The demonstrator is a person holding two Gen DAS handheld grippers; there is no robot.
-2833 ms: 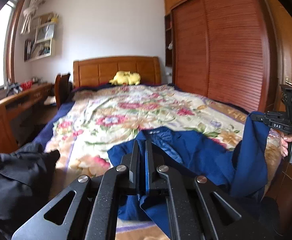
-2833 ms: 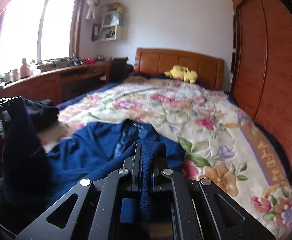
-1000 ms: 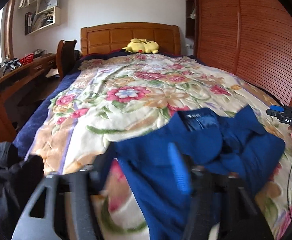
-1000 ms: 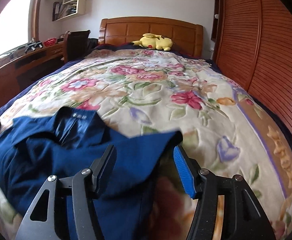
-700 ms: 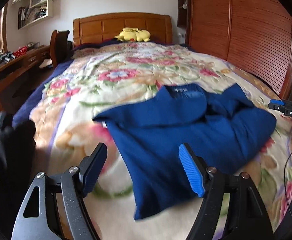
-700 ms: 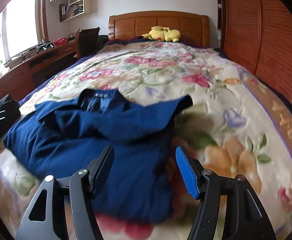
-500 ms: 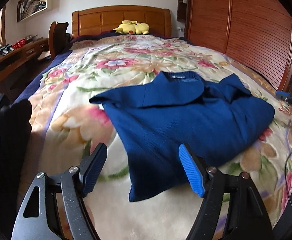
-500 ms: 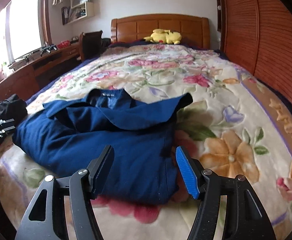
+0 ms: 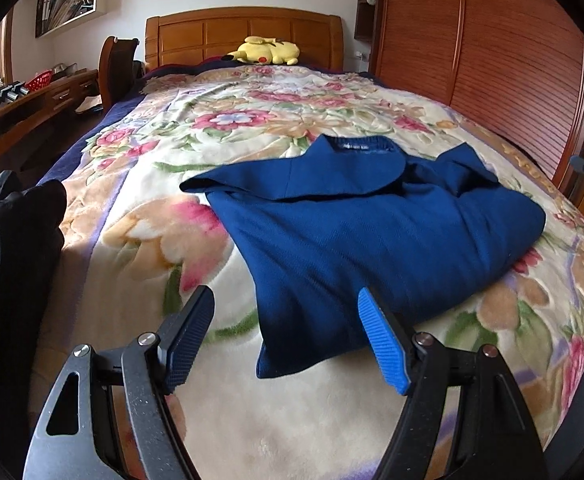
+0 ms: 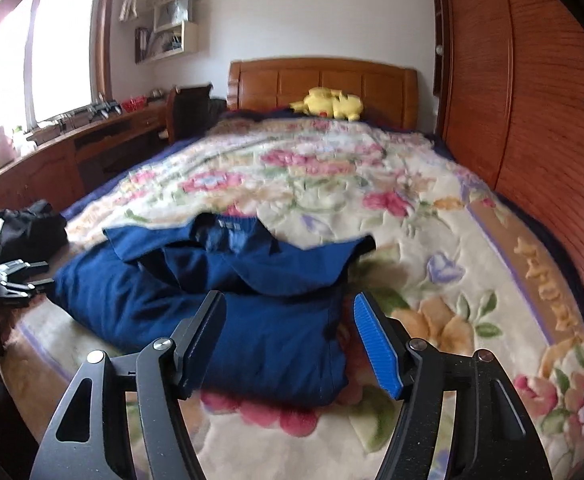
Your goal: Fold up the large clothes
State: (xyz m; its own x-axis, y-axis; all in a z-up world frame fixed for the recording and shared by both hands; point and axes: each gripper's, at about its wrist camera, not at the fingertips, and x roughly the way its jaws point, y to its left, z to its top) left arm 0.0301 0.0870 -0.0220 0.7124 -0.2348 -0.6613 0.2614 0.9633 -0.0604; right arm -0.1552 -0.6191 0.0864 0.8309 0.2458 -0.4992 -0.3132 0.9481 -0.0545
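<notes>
A dark blue garment (image 9: 372, 224) lies folded on the floral bedspread (image 9: 220, 128), collar toward the headboard, both sleeves turned in. It also shows in the right wrist view (image 10: 228, 300). My left gripper (image 9: 288, 336) is open and empty, hovering just in front of the garment's near left corner. My right gripper (image 10: 288, 340) is open and empty, hovering over the garment's near right edge. The left gripper shows at the left edge of the right wrist view (image 10: 8, 280).
A pile of black clothing (image 9: 8, 240) lies at the bed's left edge. A yellow plush toy (image 9: 264, 51) sits by the wooden headboard (image 9: 244, 32). A wooden wardrobe (image 9: 492, 60) stands on the right, a desk (image 10: 72, 148) on the left.
Both grippers held the blue garment raised, then laid it on the bed and opened. They have since drawn back toward the foot of the bed, and the garment lies still.
</notes>
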